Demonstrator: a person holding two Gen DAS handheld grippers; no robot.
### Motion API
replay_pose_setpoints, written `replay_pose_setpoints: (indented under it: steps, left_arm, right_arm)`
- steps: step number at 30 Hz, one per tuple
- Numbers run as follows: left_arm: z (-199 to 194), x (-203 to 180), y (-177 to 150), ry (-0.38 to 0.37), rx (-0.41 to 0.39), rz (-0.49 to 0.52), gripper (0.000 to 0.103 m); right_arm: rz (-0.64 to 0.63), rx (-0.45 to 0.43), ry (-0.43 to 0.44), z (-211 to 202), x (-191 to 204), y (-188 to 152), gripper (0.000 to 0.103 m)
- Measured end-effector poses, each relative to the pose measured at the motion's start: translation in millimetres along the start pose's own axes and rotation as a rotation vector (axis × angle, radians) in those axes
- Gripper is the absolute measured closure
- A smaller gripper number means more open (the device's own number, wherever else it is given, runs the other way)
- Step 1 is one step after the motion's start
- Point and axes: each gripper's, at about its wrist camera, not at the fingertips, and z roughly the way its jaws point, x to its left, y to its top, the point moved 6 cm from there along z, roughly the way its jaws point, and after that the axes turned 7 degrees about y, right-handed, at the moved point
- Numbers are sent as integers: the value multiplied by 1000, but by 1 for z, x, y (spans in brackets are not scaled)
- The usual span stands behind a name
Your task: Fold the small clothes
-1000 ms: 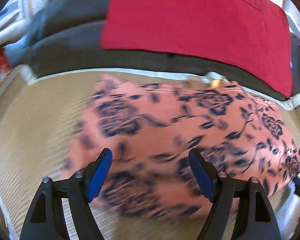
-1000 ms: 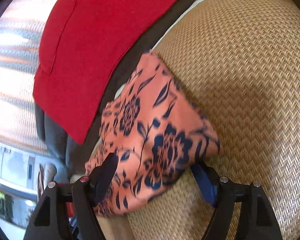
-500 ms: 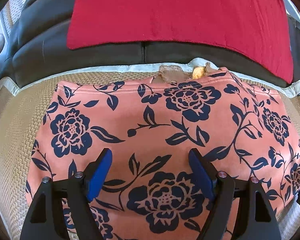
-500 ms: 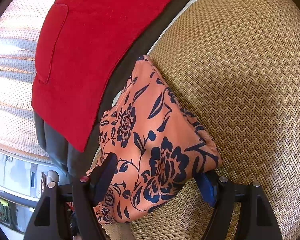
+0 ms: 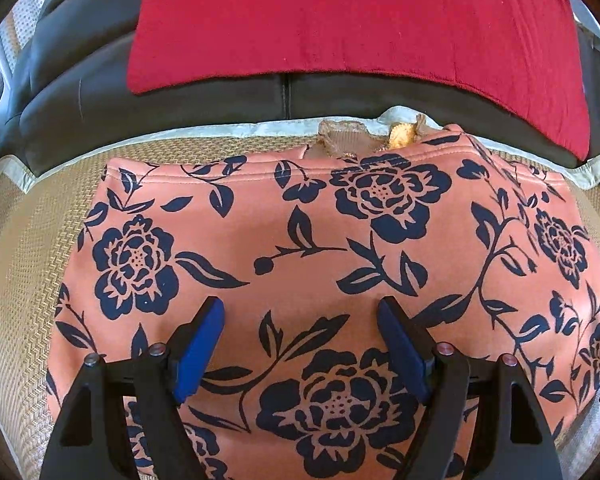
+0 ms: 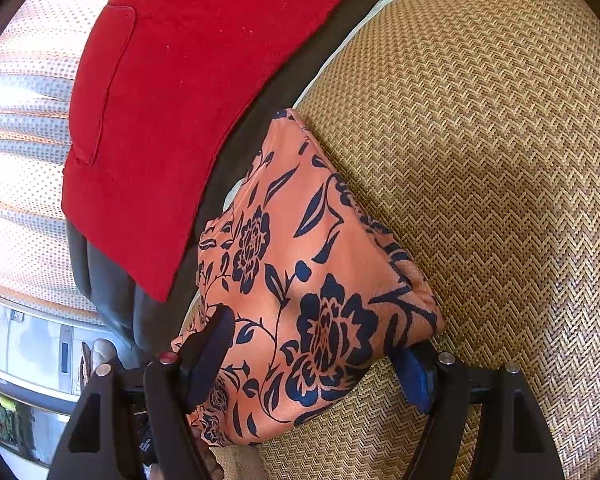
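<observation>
Our left gripper (image 5: 300, 336) hovers with its blue-padded jaws spread wide above the folded floral garment (image 5: 324, 264), clasping nothing, while our right gripper (image 6: 320, 352) straddles the same cloth's corner, jaws also apart. The salmon garment with navy roses lies flat on the woven mat (image 6: 500, 160), its far hem near the dark sofa back (image 5: 204, 100). A red cloth (image 5: 356, 20) drapes over that sofa back.
</observation>
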Motion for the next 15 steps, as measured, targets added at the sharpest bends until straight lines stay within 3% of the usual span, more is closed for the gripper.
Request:
replay_pose_setpoints:
  steps: [5,8,10,11,13,15]
  left_arm:
    - [-26,-5,11,-71,-67,-37,24]
    - [-20,-25,11,-83,-59,18,24]
    - [-7,-38,7,-53,-33,67,23]
    - [-4,-40,6,-33,-34,75,23]
    - [-2,-40,7,-10,-42,76,23]
    - [-3,-41,8,-1,-35,92,23]
  right_arm:
    - [2,-5,3,-2,2,2,25]
    - [-25,-12,1,-2,6,7,26]
    - [-23,5,-19,3,1,8,27]
    - [-25,10,-31,7,-3,10,32]
    - [-79,44,-101,12,-3,11,85]
    - [-156,44,-137,9,8,9,91]
